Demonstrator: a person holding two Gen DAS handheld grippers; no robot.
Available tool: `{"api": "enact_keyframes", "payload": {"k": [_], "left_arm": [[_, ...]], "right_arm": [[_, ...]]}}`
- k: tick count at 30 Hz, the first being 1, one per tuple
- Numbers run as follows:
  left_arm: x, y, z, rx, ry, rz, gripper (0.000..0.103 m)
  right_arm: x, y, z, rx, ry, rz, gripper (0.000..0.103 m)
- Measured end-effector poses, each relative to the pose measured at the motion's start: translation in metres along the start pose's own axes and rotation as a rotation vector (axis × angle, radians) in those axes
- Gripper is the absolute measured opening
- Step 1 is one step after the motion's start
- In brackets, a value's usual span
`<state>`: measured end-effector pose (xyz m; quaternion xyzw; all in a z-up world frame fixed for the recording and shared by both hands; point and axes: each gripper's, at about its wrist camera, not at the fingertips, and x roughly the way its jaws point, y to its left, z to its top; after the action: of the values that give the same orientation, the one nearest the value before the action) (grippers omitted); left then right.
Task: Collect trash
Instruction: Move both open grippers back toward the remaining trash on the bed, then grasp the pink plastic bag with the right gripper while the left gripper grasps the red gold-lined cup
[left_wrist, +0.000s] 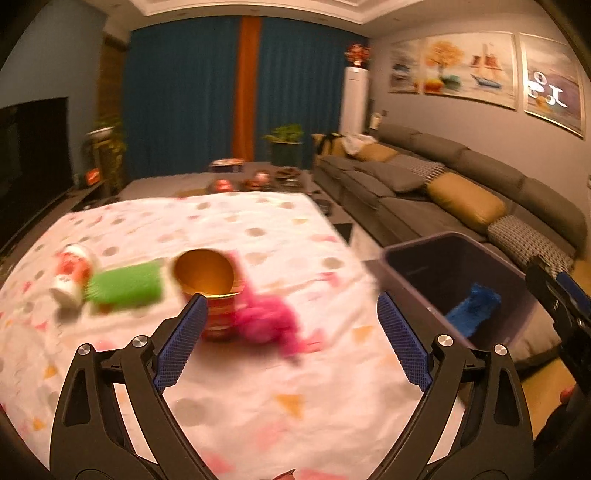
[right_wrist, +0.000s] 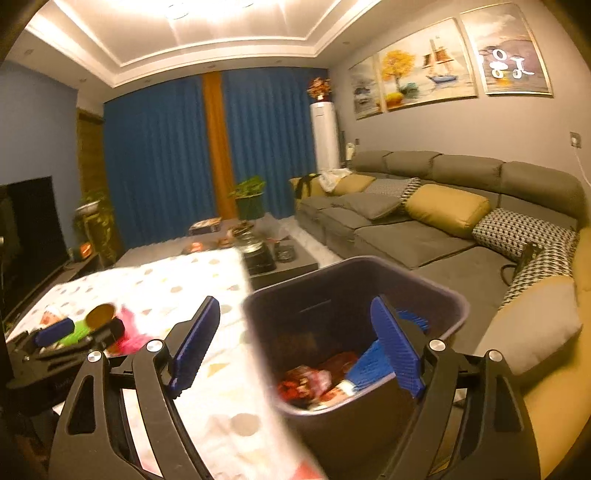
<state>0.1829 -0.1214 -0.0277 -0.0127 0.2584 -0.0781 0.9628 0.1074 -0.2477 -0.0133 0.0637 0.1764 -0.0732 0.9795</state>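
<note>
My left gripper (left_wrist: 291, 306) gapes wide and empty over the table (left_wrist: 258, 413), just short of the paper cup (left_wrist: 208, 284) with what seems a pink wrapper (left_wrist: 269, 319) beside it. My right gripper (right_wrist: 295, 321) hangs wide above the bin (right_wrist: 280, 306), which stands just off the table's edge with trash inside

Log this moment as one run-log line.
left gripper: open, empty, facing paper cup | right gripper: open, empty, over bin | blue item: in bin | table: cup, green item, pink item

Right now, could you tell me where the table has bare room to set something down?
Free: the cloth between the left gripper and the cup, and the far stretch behind it. Crowded: the left side, where can, green sponge, cup and pink cloth cluster.
</note>
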Motion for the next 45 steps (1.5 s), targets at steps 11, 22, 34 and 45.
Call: {"api": "enact_keyframes", "payload": {"k": [11,22,34,45], "left_arm": [[-0.022,0.101,-0.013,-0.122,-0.016,0.199,0.092],[-0.030,0.148,-0.017,-0.197,-0.018,0.252,0.092],[-0.024,0.159,-0.019,-0.210,-0.010,0.239,0.092],[-0.016,0.157,-0.007,-0.199,-0.016,0.214,0.092]], "right_arm": [[0.015,0.062,-0.011,-0.061,0.056,0.119,0.082],[0.040,0.112,-0.024,-0.103,0.127,0.194,0.081],[0.103,0.145,-0.046,-0.156,0.261,0.192,0.077],[0.145,0.152,-0.050,-0.120,0.368,0.227,0.064]]}}
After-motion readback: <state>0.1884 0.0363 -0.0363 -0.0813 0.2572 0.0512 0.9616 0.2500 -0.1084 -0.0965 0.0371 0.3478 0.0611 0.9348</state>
